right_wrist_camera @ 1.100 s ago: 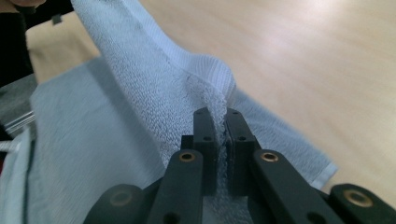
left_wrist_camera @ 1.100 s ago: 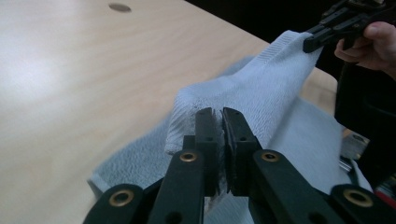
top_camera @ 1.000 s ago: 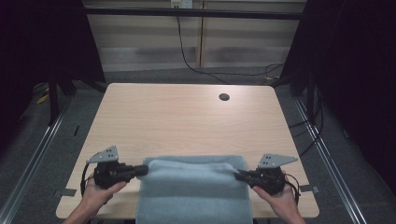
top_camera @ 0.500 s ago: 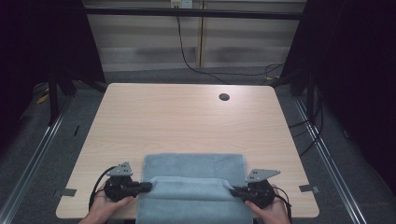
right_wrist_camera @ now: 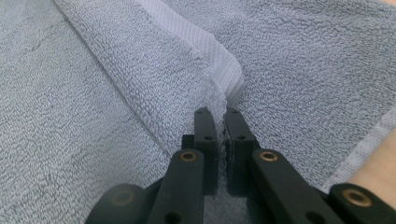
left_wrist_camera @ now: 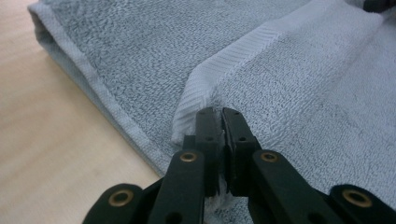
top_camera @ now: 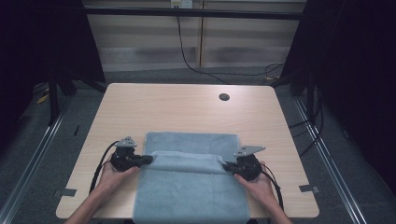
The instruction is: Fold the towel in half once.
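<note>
I am pinching one corner of the pale blue-grey terry towel (top_camera: 189,186) in each of my two tools, and the towel is lying on the near half of the light wooden table (top_camera: 187,109), its near end hanging over the table's front edge. My left gripper (top_camera: 148,159) is clenched on the left corner of the woven hem band (left_wrist_camera: 243,51); in the left gripper view the jaws are closed tight with a sliver of white cloth squeezed between them. My right gripper (top_camera: 227,165) is doing the same on the opposite corner, its jaws shut on a thin fold of hem (right_wrist_camera: 219,70) in the right gripper view. Between them the held edge is sitting doubled over the rest of the towel, partway along its length, so I am judging this as a fold being carried toward the near end.

What worries me is how little cloth each bite is holding. If I am pulling the two corners apart too hard, a corner could slip free and the fold would collapse on that side. If my hands are travelling at uneven speed, the edge will be landing skewed. The overhanging end could also be dragging the whole towel off the table.
</note>
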`<control>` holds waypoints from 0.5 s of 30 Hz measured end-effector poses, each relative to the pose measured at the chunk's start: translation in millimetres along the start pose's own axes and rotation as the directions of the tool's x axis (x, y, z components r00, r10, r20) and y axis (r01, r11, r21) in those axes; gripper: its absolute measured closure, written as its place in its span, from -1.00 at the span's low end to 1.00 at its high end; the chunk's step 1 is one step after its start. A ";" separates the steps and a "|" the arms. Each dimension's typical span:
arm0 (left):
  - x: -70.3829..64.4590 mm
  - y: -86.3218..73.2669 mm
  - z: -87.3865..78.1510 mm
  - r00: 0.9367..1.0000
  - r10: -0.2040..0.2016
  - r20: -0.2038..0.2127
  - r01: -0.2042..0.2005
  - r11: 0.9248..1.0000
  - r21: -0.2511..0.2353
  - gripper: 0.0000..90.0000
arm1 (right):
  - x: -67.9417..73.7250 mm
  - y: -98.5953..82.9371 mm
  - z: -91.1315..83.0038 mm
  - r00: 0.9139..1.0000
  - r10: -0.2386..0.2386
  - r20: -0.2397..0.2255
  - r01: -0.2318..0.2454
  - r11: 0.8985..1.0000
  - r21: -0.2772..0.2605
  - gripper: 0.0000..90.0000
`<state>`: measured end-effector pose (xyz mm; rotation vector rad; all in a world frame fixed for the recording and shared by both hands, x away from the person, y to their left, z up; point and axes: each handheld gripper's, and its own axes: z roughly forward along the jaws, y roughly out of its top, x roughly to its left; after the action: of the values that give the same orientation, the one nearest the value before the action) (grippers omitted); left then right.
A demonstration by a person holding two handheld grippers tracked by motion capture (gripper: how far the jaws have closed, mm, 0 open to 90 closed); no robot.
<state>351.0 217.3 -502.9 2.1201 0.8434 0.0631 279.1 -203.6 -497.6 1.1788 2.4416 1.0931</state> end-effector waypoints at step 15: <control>53.6 54.7 44.0 0.993 -0.044 -0.105 0.042 0.999 -0.019 0.91 | -69.5 42.3 42.9 0.988 0.151 0.041 -0.148 0.986 -0.072 0.92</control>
<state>436.5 195.2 -504.8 2.0965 0.9468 0.1606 369.9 -215.7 -505.9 1.3684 2.2930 1.1659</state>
